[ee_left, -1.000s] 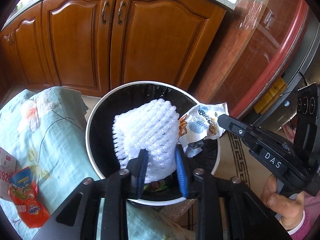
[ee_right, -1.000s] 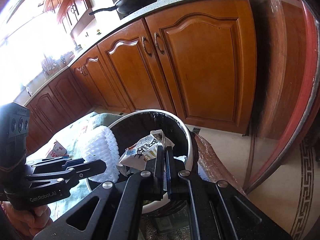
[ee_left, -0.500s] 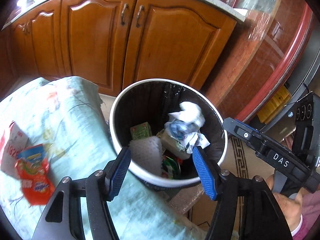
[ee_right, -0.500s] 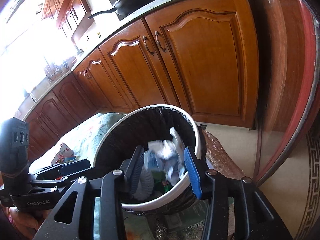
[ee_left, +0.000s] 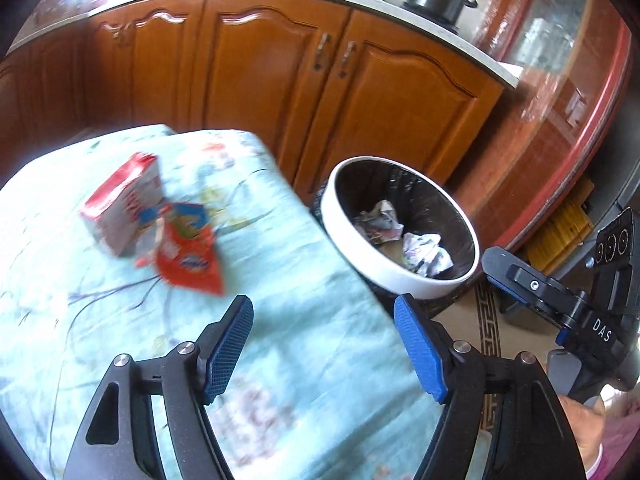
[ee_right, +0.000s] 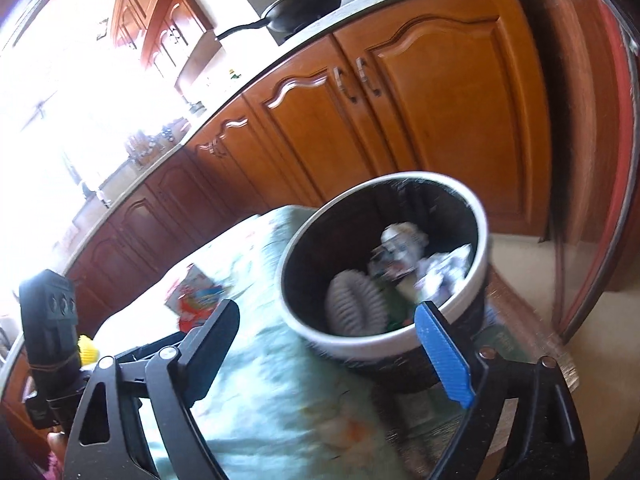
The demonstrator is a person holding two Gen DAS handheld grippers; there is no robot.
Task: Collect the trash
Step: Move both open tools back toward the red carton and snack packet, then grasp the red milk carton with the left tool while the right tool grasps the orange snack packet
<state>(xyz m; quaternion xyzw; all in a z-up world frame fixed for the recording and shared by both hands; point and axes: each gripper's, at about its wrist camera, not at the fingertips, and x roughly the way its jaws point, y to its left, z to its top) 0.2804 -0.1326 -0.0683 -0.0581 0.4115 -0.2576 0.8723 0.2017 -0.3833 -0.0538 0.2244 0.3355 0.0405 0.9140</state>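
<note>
Fingers: left gripper (ee_left: 323, 344) spread apart, empty; right gripper (ee_right: 336, 346) likewise
Trash left: red-and-white carton (ee_left: 120, 206) touching red snack wrapper (ee_left: 188, 254) on pale-green floral cloth surface (ee_left: 304, 344)
Bin: white-rimmed black-lined round bin (ee_left: 404, 276) beside surface; crumpled paper (ee_left: 426, 252) inside
Behind: brown wooden cabinets (ee_left: 380, 100)

Motion blur smears the red carton (ee_left: 120, 204) and orange packet (ee_left: 188, 252) so their print is unreadable; bin (ee_right: 372, 348) contents are blurred; right tool (ee_left: 556, 300) is cut off at the picture's edge
</note>
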